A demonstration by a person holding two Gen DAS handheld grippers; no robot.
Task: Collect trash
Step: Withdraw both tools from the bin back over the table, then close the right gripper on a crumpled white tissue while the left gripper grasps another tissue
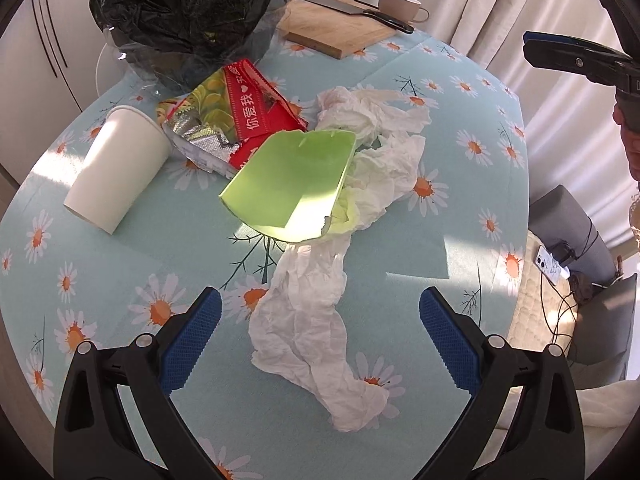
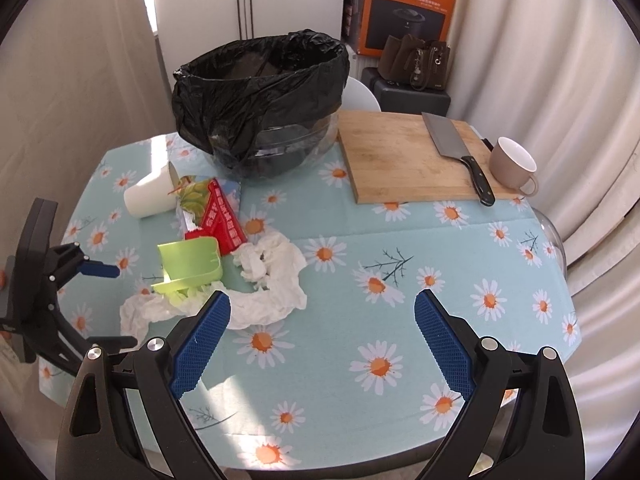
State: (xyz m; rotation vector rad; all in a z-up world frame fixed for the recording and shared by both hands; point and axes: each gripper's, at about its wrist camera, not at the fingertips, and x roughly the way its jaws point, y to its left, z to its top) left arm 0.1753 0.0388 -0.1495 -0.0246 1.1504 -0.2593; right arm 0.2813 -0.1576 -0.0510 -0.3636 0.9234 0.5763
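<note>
Trash heaped on the daisy-print tablecloth (image 2: 340, 320), just in front of the black-lined bin (image 2: 260, 92). Crumpled white tissue (image 1: 316, 320) strung out in a long strip, farthest from the bin of the pile, one end tucked under a green plastic piece (image 1: 292, 184). Green plastic piece tilted, propped on the tissue, touching a red foil wrapper (image 1: 260, 112) on its bin side. Red foil wrapper torn open, silver lining showing, lying right at the foot of the bin. White paper cup (image 1: 120, 164) tipped on its side beside the wrapper, mouth turned toward the bin.

Left gripper (image 1: 320, 336) spread wide, holding nothing, blue pads either side of the tissue's near end; contact with the tissue not clear. Right gripper (image 2: 322, 344) likewise spread wide and empty, above bare cloth beside the pile, well short of the bin, left pad overlapping the tissue's edge in view; touch impossible to tell.

Bin lined with a crinkled black bag folded over the rim, clear wall visible below. Wooden cutting board (image 2: 408, 160) immediately beside the bin, a cleaver (image 2: 456, 152) laid across it with the handle off the edge. Beige mug (image 2: 512, 164) past the board, on the side away from the bin. Orange carton (image 2: 408, 4) and brown handbag (image 2: 416, 60) behind the bin, off the table.
</note>
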